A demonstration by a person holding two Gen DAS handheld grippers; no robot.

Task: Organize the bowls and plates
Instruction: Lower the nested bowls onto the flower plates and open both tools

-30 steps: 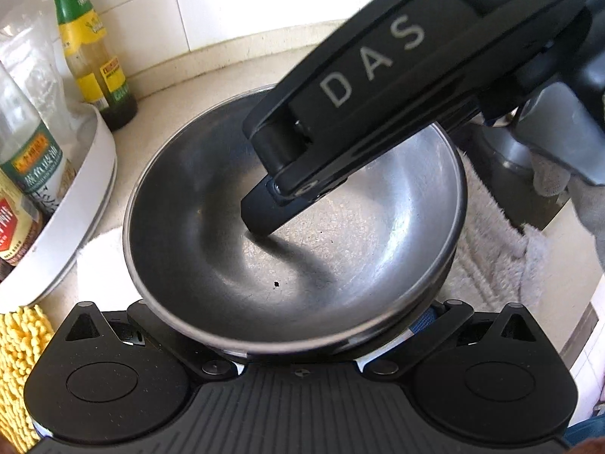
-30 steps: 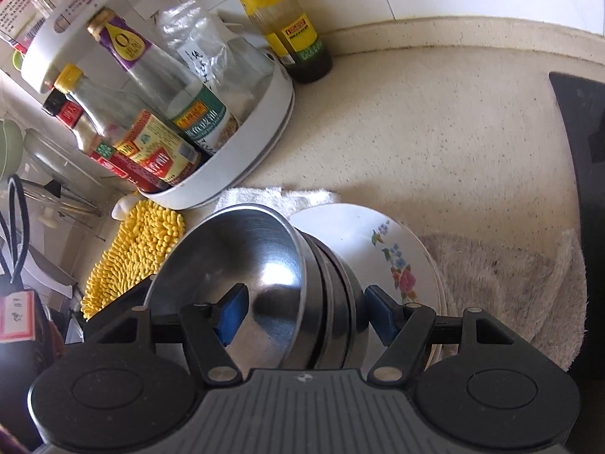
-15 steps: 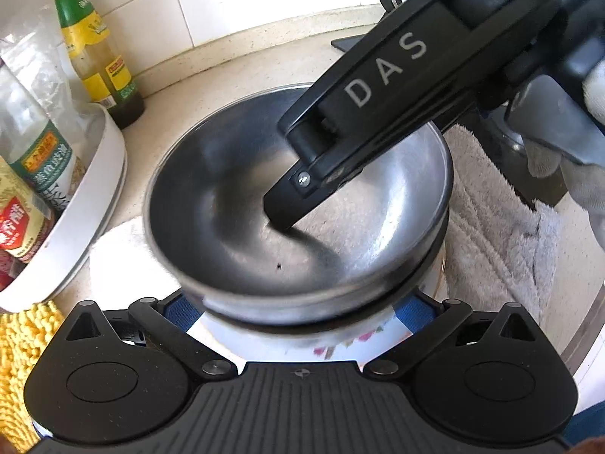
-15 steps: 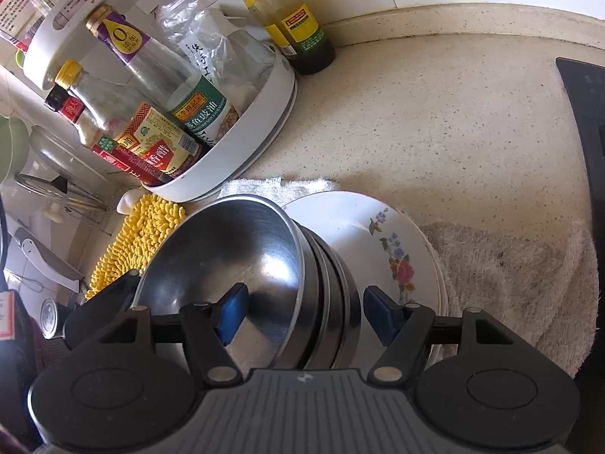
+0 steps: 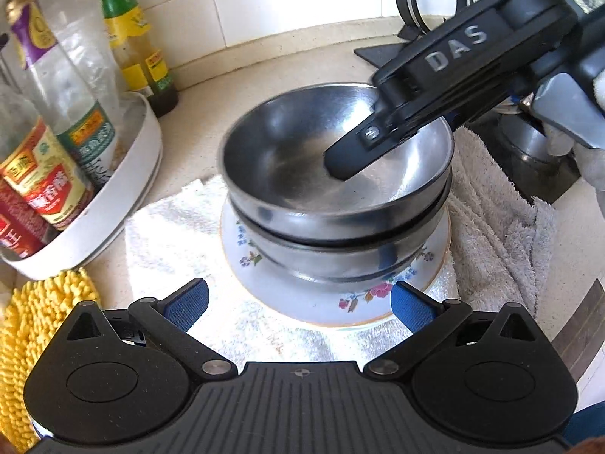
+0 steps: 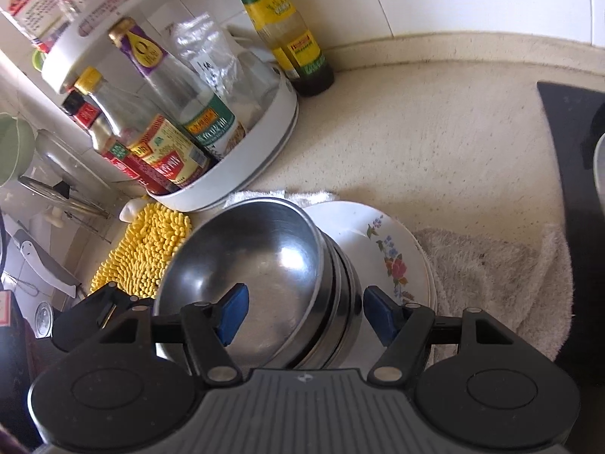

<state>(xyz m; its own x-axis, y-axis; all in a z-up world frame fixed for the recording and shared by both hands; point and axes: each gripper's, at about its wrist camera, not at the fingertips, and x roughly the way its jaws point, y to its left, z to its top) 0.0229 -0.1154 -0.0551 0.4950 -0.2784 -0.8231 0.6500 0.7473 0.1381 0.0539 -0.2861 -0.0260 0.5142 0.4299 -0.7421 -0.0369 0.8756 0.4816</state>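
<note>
A stack of steel bowls (image 5: 336,204) sits at the centre of the left wrist view, nested one inside another, on a floral plate (image 5: 340,302) whose flower-painted rim shows below the stack. The plate lies on a white towel (image 5: 177,249) spread over the beige countertop (image 5: 287,68).

The right gripper (image 6: 304,314) straddles the near wall of the bowls in the lower middle of its own view: one blue pad (image 6: 232,312) hangs inside the top bowl, the other lies outside the stack over the plate. Its jaws are spread and neither pad clearly presses the metal, so it is released. From the left wrist view the same tool enters from the upper right as a black arm marked "DAS", one finger dipping into the top bowl.

The left gripper (image 5: 298,304) is at the bottom of its frame, jaws wide apart, blue pads on either side of the plate's near edge and clear of it, grasping nothing.

To the right of the plate lies a grey towel (image 5: 495,219). At the left of the frame a white tray (image 5: 113,204) holds sauce bottles (image 5: 49,174), with a green-capped bottle (image 5: 132,38) behind it against the tiled wall. A yellow chenille mat (image 5: 26,333) fills the lower left corner.
</note>
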